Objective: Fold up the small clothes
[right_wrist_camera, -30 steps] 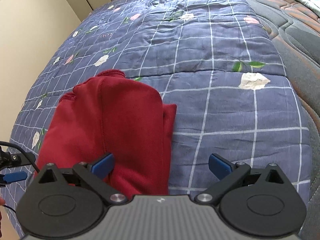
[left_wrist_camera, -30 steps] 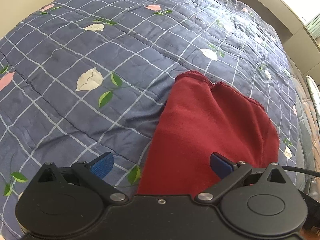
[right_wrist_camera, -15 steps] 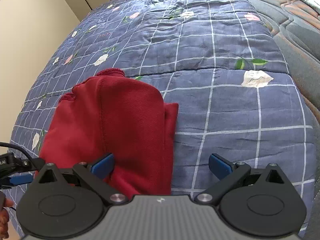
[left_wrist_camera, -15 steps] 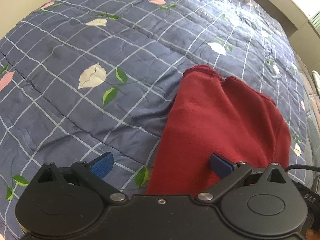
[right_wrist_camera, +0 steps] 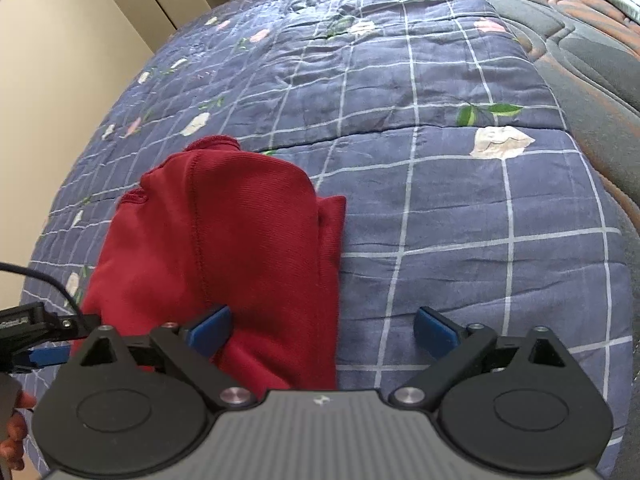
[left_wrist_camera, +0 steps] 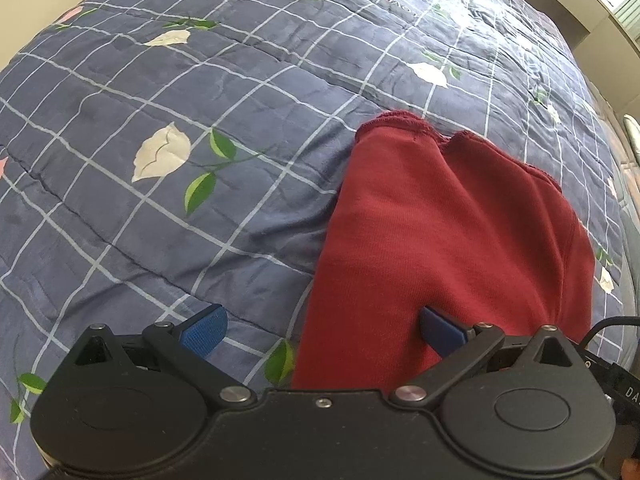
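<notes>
A: On the bed, atop the blue checked quilt (left_wrist_camera: 168,216), a red garment (left_wrist_camera: 448,240) lies flat, already doubled over itself. One folded edge runs along its side toward the bare mattress (right_wrist_camera: 600,92); a narrower layer peeks out beneath that edge.

B: Claws?

A: Left claw (left_wrist_camera: 322,326) released, jaws spread wide. It straddles the garment's near left edge: one pad over the quilt, the other over red cloth. Right claw (right_wrist_camera: 322,326) also released, straddling the opposite near edge, one pad over cloth, one over quilt. Neither grips anything.

B: Why that stance?

A: My reading: each claw is lined up on a near corner so both can pinch the near hem together. Taking the two corners at once would keep the hem straight when it is carried toward the far end.

B: Far end?

A: Stitched hems, slightly ruffled, lying just apart from each other. Whether waistband or leg openings, I cannot tell.

B: Progress?

A: Lengthwise fold looks done; a crosswise fold seems to remain.

B: Risk?

A: Stacked layers. A shallow pinch could lift only the top one.
</notes>
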Demonstrator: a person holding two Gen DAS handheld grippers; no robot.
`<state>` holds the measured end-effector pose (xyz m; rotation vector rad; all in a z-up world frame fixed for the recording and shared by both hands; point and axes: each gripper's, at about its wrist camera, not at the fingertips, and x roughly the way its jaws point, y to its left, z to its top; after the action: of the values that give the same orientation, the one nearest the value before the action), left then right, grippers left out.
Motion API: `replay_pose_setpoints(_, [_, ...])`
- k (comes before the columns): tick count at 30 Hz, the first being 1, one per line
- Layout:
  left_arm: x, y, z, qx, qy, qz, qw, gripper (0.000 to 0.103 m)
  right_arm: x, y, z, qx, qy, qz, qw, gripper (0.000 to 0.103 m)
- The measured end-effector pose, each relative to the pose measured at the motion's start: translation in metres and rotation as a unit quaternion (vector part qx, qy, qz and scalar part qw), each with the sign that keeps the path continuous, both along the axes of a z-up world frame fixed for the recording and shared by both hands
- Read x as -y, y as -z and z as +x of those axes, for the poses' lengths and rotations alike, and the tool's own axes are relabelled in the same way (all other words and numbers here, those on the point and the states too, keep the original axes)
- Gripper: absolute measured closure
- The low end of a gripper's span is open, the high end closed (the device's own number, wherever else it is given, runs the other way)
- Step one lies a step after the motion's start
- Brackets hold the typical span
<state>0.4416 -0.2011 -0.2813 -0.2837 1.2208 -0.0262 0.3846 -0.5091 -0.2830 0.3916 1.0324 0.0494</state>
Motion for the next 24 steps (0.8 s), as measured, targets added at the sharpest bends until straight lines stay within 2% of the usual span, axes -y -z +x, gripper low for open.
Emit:
replay_pose_setpoints(4, [0.001,0.002,0.001,0.001,0.002,0.0,1.0,0.001,-0.003,-0.002,-0.001,0.014,-0.006,0.002,1.0,0.022])
replay_pose_setpoints(6, [0.002,0.002,0.001,0.002,0.003,0.0,1.0,0.001,-0.006,-0.002,-0.001,0.019,-0.015,0.004,1.0,0.035])
replay_pose_setpoints(8, [0.002,0.002,0.001,0.002,0.005,0.001,1.0,0.001,-0.011,-0.002,-0.001,0.02,-0.02,0.004,1.0,0.042])
replay_pose_setpoints(19, [0.005,0.002,0.003,0.006,0.014,0.006,0.9999,0.001,-0.01,0.003,0.0,0.017,-0.017,0.015,1.0,0.043])
replay_pose_setpoints(24, [0.006,0.003,0.003,0.006,0.014,0.005,0.9999,0.0,-0.012,0.002,-0.001,0.019,-0.019,0.018,0.999,0.049])
